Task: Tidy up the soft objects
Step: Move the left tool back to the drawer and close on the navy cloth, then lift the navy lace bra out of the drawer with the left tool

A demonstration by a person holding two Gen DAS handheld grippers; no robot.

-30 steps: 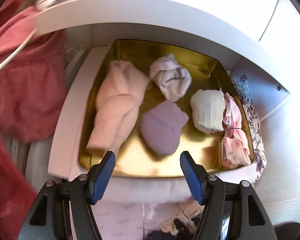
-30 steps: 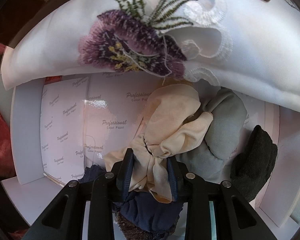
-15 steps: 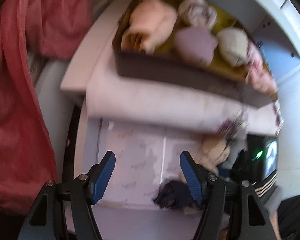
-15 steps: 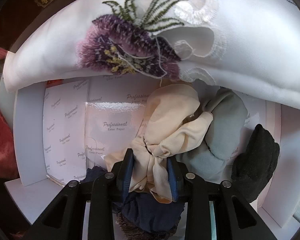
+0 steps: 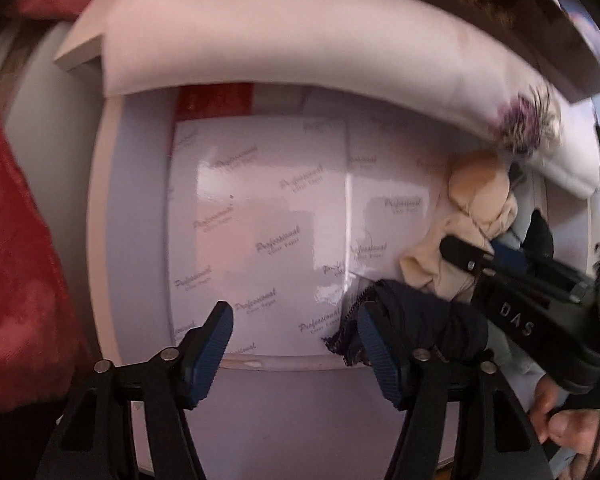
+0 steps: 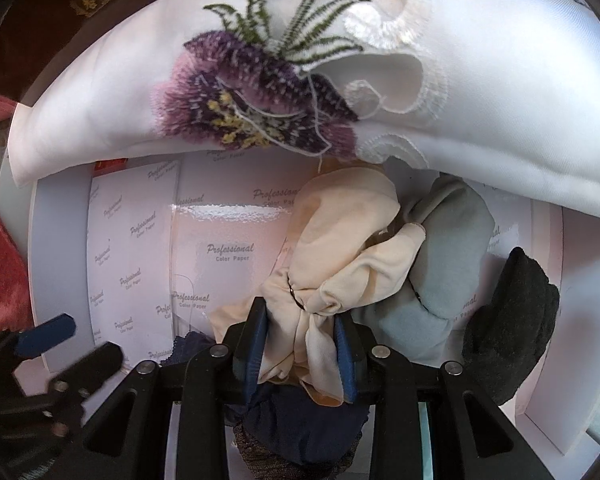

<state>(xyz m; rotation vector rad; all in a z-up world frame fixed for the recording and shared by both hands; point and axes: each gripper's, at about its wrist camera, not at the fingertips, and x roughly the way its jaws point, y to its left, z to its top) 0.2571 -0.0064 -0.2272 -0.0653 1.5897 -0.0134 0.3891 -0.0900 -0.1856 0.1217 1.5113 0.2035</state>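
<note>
Your right tool [image 6: 300, 350] is clenched on the cream cloth bundle [image 6: 340, 248] in the white tray [image 5: 132, 240]. Left tool [image 5: 296, 340] released, jaws closing on nothing; shift onto the navy cloth [image 5: 420, 320] before squeezing.

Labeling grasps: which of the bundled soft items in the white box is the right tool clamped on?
The cream bundle, pinched at its lower end in the right tool. The grey-blue bundle and black one lie free to its right; the navy one sits beneath.
</note>
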